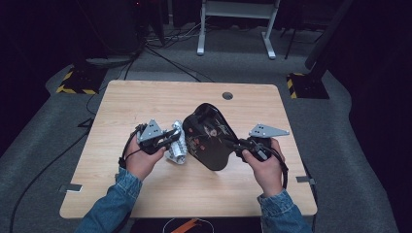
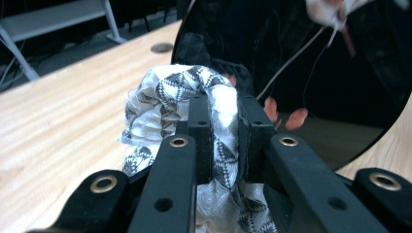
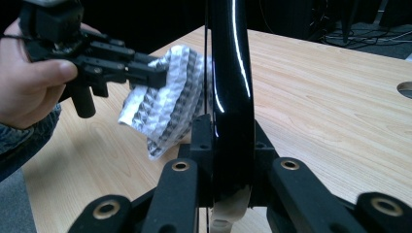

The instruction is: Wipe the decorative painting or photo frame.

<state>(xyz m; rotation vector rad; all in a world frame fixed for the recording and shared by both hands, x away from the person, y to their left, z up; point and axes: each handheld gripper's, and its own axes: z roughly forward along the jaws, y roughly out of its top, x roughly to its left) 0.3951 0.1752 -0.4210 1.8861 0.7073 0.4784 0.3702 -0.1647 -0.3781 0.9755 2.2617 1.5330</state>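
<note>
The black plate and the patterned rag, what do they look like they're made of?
Black plate: hard and glossy, likely glazed ceramic, glass or plastic; it shows sharp highlights and mirror reflections. Patterned rag: soft woven cloth, white with a dark geometric print; it bunches and its edge frays.

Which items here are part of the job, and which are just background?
In use:
- patterned white cloth, clamped in the left gripper, held against the plate
- glossy black plate, on edge, clamped in the right gripper

Lying about:
- wooden table with its cable hole
- white desk frame
- floor cables
</note>
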